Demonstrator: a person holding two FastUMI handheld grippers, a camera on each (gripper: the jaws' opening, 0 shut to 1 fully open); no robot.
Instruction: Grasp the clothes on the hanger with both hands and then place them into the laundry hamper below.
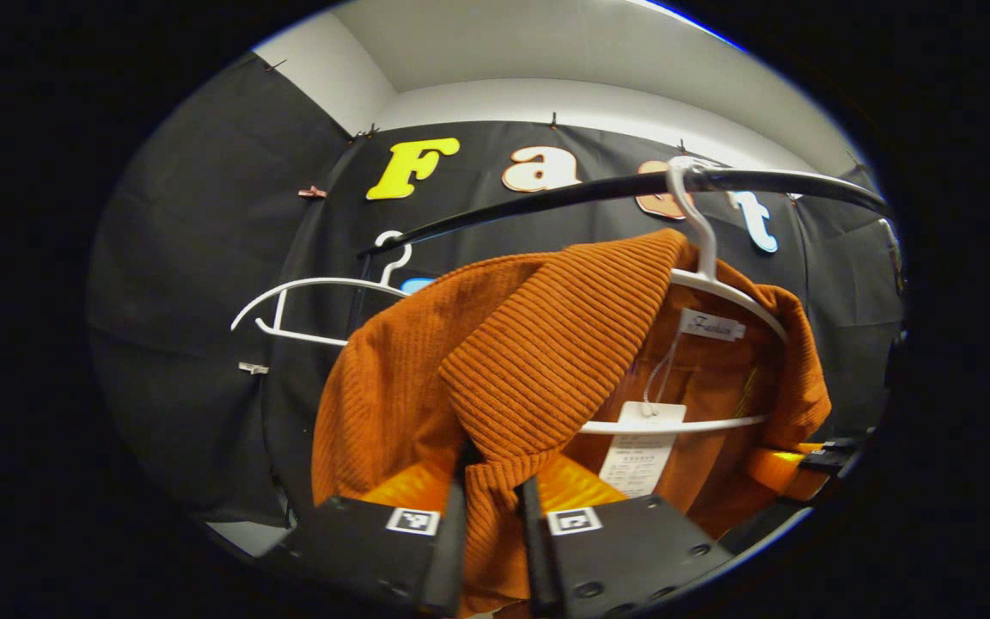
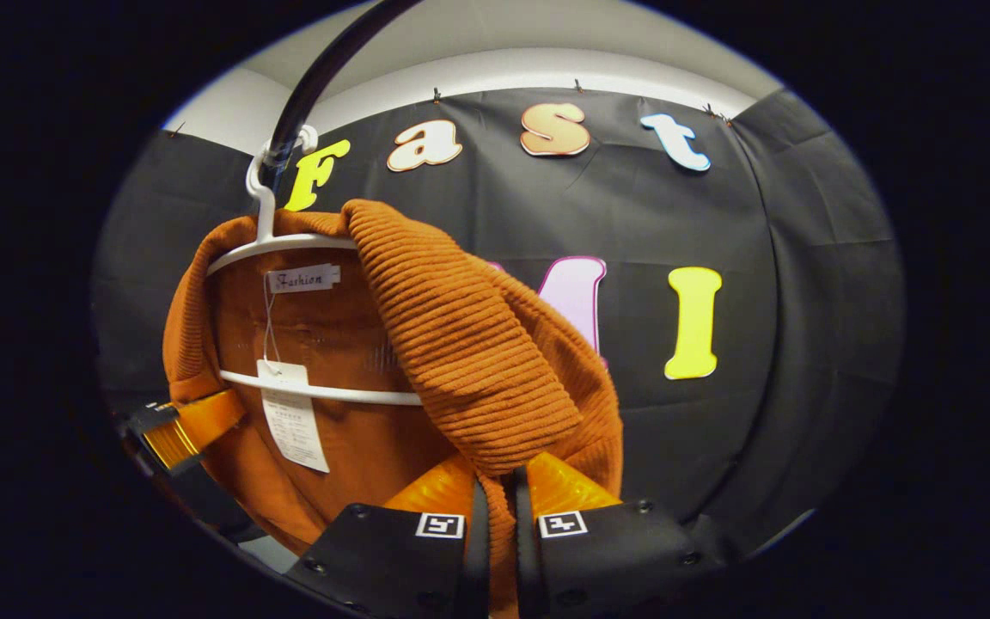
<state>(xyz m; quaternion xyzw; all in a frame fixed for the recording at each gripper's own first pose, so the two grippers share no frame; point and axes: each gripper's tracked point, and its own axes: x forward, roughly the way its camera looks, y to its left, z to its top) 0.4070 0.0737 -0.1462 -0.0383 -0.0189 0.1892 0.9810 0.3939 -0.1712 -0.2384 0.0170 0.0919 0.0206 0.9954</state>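
Both clamped on the rust-orange ribbed knit garment (image 1: pixel 538 344): left hand-held gripper (image 1: pixel 491 516) and right hand-held gripper (image 2: pixel 495 516) at lower centre, white plastic hanger (image 2: pixel 289 245) hooked above on black rail (image 1: pixel 546 196).

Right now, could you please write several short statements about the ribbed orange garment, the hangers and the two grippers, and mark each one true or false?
1. The ribbed orange garment hangs on a white plastic hanger. True.
2. That hanger hooks over a dark curved rail. True.
3. The left gripper is open, clear of the fabric. False: both its fingers pinch the garment.
4. The right gripper is shut on the garment. True.
5. The second white hanger carries a shirt. False: it hangs bare.
6. No paper tag hangs inside the garment. False: one dangles from the neck label.
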